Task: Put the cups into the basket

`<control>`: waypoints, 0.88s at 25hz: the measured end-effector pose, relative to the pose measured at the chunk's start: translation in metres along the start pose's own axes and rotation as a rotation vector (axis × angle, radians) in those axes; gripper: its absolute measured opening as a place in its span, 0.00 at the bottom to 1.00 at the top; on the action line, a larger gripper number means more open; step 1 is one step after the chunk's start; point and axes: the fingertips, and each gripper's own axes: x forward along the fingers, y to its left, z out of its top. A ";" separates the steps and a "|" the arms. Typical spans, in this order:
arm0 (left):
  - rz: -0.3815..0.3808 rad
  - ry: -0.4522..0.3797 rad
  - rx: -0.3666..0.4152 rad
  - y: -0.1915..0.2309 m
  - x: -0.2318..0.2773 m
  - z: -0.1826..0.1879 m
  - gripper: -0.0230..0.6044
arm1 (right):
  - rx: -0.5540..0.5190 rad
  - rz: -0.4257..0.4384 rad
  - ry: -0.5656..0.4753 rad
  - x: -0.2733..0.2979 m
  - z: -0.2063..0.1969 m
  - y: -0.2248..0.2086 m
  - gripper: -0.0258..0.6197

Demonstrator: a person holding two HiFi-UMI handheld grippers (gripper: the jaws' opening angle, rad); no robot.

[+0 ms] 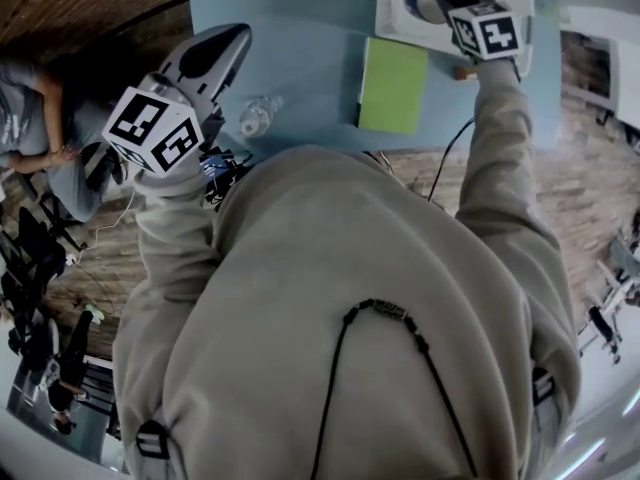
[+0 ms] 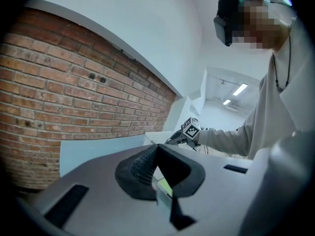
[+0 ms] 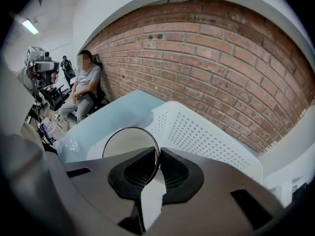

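Observation:
My right gripper is shut on the thin rim of a clear round cup. It holds the cup over the white perforated basket. In the head view that gripper reaches into the basket at the far right of the blue table, and the cup is hidden there. A second clear plastic cup or bottle lies on the table near its front edge; which it is I cannot tell. My left gripper hovers above and left of it. Its pads meet at the tip, with nothing between them.
A green notebook lies on the table just in front of the basket. A brick wall runs behind the table. A person sits on a chair to the left. Cables hang off the table's front edge.

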 end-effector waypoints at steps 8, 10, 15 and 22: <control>0.091 0.055 -0.051 0.009 -0.014 -0.032 0.03 | -0.046 0.083 0.151 0.082 -0.039 -0.017 0.11; 0.115 0.054 -0.060 0.013 -0.022 -0.034 0.03 | -0.054 0.100 0.175 0.098 -0.044 -0.017 0.11; 0.140 0.062 -0.079 0.016 -0.030 -0.042 0.03 | -0.100 0.136 0.242 0.128 -0.060 -0.011 0.11; 0.155 0.074 -0.097 0.026 -0.031 -0.050 0.03 | -0.126 0.200 0.256 0.158 -0.073 -0.005 0.11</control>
